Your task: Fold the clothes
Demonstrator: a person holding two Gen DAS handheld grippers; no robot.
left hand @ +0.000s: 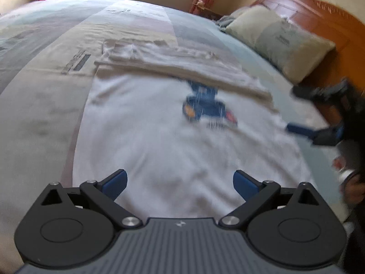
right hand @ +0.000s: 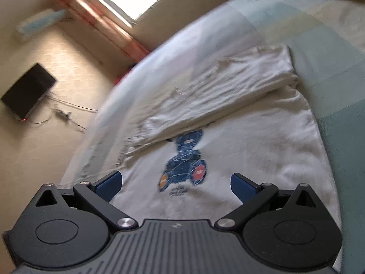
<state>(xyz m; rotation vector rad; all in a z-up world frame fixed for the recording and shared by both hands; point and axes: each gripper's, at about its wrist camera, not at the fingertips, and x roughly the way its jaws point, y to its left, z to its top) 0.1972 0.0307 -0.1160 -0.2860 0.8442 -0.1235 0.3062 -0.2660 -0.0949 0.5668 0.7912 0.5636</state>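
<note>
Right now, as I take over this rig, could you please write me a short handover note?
Left gripper: open, empty, above the near part of the white T-shirt with the blue bear print.
Right gripper: open, empty, over the same shirt.
Shirt lies on the pale patchwork bed cover; beige pillow by the wooden headboard.
Done: the far section is folded over the shirt.
Left: the remaining folds.

I see the shirt (left hand: 159, 150) spread flat on the bed (left hand: 41, 118), one side folded over its far part, with the pillow (left hand: 278, 38) beyond it near the headboard (left hand: 319, 16).
</note>
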